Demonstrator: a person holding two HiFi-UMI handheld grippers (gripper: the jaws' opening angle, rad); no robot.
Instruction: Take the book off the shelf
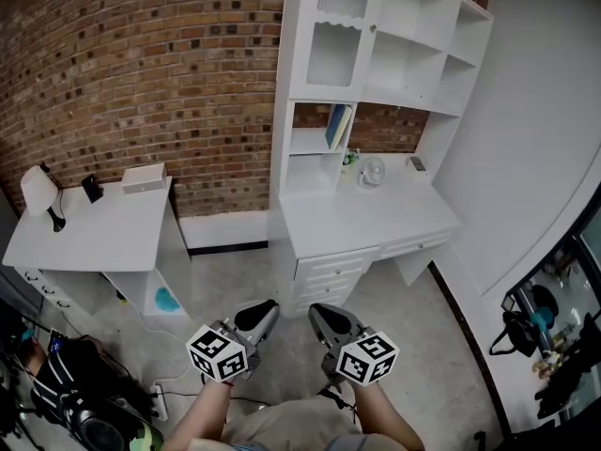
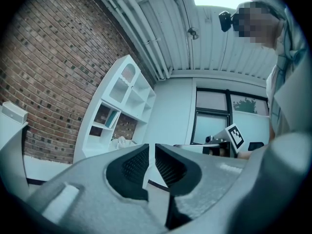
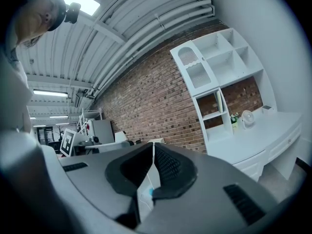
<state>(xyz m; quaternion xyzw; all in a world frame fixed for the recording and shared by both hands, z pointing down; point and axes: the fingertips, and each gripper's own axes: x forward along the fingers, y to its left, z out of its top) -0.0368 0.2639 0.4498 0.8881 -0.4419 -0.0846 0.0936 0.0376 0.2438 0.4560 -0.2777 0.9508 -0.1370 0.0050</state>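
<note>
The book [image 1: 338,127] stands on the far side of the room, leaning on edge in an open nook of the white shelf [image 1: 315,141] over the desk [image 1: 366,216], under a closed cabinet door. Its blue-green cover faces left. A lean like that suggests nothing props it up, so it should come out freely once gripped.

Both grippers hang low and near, well apart from the shelf, pointing level toward it side by side. This looks like a resting start, with the task not yet begun and bare floor to cross first.

The left gripper [image 1: 261,314] has its jaws drawn in with only a thin slit between the tips and nothing in them. The right gripper [image 1: 324,316] is clenched tip to tip, also on nothing. Both would have to spread before taking the book.

A small fan [image 1: 373,170] sits on the desk just right of the nook, near enough to be knocked on the reach. A separate table [image 1: 89,228] stands well to the left.

No title or brand can be read from here. The only print is the black-and-white square markers on the cubes [image 1: 218,353]
</note>
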